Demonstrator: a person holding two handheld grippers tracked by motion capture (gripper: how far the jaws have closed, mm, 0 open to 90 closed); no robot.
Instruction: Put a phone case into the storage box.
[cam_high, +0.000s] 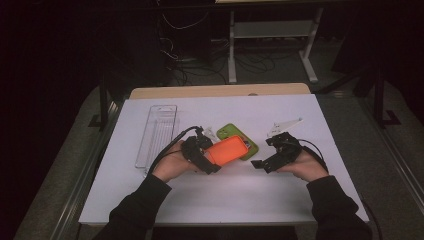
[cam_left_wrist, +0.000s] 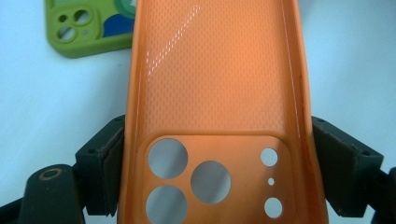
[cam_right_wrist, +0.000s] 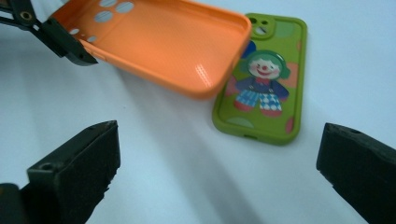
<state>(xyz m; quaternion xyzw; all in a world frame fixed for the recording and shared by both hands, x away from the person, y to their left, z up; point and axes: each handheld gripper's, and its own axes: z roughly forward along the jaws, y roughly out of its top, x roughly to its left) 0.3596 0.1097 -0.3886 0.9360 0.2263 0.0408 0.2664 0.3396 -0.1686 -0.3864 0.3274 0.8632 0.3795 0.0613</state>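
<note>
Meanwhile, left gripper (cam_high: 212, 159) clamps orange phone case (cam_high: 227, 149) by its camera end, long axis running toward green case (cam_high: 243, 141); right gripper (cam_high: 261, 162), jaws wide apart, sits w/ nothing between, nearer the free end.

Orange phone case (cam_left_wrist: 215, 107): plain orange, inside surface finely dotted, glossy highlights. Green phone case (cam_right_wrist: 262, 81): olive green, printed with a clown — green hair, red nose, blue top, blue-and-white checked trousers, red shoes — plus faint pink and pale-green spots. Gripper jaws black. Table (cam_high: 250, 195) white. Tray (cam_high: 159, 131) clear, ribbed. Sleeves (cam_high: 140, 210) black.
</note>
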